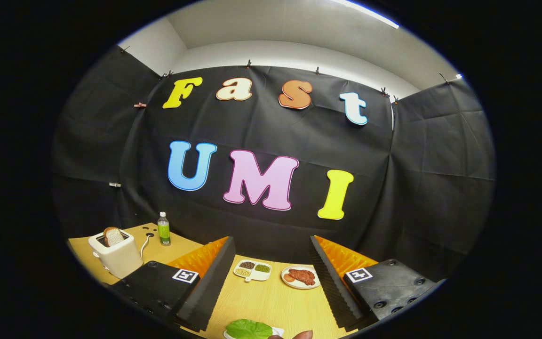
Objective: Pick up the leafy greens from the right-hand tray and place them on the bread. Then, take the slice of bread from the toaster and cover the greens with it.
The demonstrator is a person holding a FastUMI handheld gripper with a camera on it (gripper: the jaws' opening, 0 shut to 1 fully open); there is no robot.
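Hovering tool (271,282) spread wide over the wooden surface (271,306), flat green lettuce leaf (248,328) at the near edge lying crosswise, bread slice (112,235) upright in the cream toaster (115,256) at the left edge

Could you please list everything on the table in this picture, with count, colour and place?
Toaster: one, cream, far side of the table, beyond one claw finger.
Bread slice: one, pale brown, upright in the toaster slot.
Bottle: one, clear with green label, beside the toaster, near the wall.
Divided dish: one, white, holding dark, green and tan grains, beyond the fingers.
Plate: one, white, holding reddish meat, next to the divided dish.
Leafy greens: one bunch, green, on a white tray between the fingers.
Table: one, light wood.
Claw: one, open, holding nothing.
Fingertip: one, by the greens.
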